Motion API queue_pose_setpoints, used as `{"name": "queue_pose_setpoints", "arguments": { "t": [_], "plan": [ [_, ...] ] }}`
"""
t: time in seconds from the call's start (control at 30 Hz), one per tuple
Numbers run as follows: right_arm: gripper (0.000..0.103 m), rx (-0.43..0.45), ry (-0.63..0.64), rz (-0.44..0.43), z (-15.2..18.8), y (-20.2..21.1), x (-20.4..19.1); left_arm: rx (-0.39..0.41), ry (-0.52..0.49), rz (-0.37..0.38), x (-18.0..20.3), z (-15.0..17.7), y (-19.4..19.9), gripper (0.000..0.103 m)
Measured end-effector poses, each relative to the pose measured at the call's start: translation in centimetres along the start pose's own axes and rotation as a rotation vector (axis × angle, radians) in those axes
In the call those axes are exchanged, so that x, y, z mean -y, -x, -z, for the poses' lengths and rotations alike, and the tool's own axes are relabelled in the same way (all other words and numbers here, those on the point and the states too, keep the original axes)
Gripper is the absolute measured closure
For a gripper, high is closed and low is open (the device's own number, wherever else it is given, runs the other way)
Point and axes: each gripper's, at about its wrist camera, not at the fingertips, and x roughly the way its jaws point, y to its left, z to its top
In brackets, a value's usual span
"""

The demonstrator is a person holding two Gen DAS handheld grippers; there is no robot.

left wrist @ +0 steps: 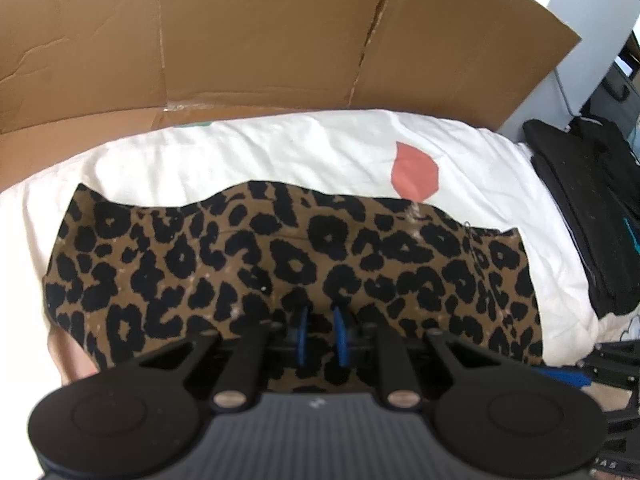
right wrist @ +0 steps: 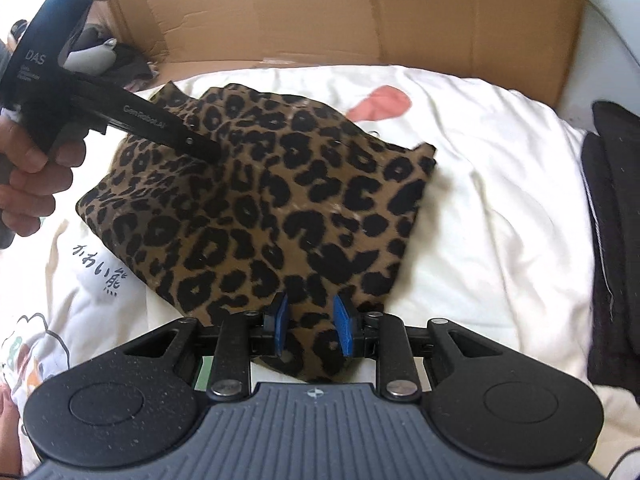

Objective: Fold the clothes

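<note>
Leopard-print fabric, brown with black spots, is the garment (right wrist: 256, 208) to be folded; it lies in a loose heap on a white bedsheet (right wrist: 492, 208), with a flattened cardboard sheet (right wrist: 360, 12) standing at the far side. At the far left of the right wrist view a person's hand (right wrist: 28, 172) grips the left claw (left wrist: 320, 336), cut off by the picture's edge; its black arm reaches down onto the garment's left part, and its tips are lost against the dark spots there. The left wrist view shows its blue pads (left wrist: 303, 334) standing a little apart with cloth around and under them, but the blur hides whether any cloth is pinched. In the middle, the right claw (right wrist: 313, 330) sits over the garment's near corner, its jaws spread with fabric lying between them, not squeezed. A pink patch (right wrist: 380, 106) on the sheet shows just beyond the garment. At the far right, a dark bundle (right wrist: 612, 240) is cut off and unclear.
</note>
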Motion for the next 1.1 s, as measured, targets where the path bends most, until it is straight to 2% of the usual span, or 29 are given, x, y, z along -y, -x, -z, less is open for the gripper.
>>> {"name": "queue_pose_setpoints", "arguments": {
  "t": [0.17,0.3,0.6,0.77,1.0,1.1],
  "plan": [
    [0.071,0.019,-0.033,0.028,-0.1,1.2,0.2,0.029,-0.010,-0.028,0.8,0.1,1.6,0.086],
    [0.071,0.045,-0.065,0.044,-0.3,2.4,0.2,0.056,0.011,-0.003,1.4,0.9,3.9,0.086],
    [0.071,0.082,-0.066,-0.027,-0.9,2.7,-2.7,0.032,-0.024,0.031,3.4,4.8,6.6,0.086],
    [0.071,0.073,-0.055,-0.050,-0.7,2.4,-3.9,0.015,-0.068,0.037,4.3,6.4,6.3,0.086],
    [0.071,0.018,-0.011,-0.044,0.2,0.0,-4.8,-0.044,-0.103,-0.021,3.8,7.8,3.7,0.086],
    [0.071,0.011,0.017,-0.041,0.3,-0.4,-4.7,-0.053,-0.081,-0.028,2.8,7.9,3.3,0.094]
  ]
}}
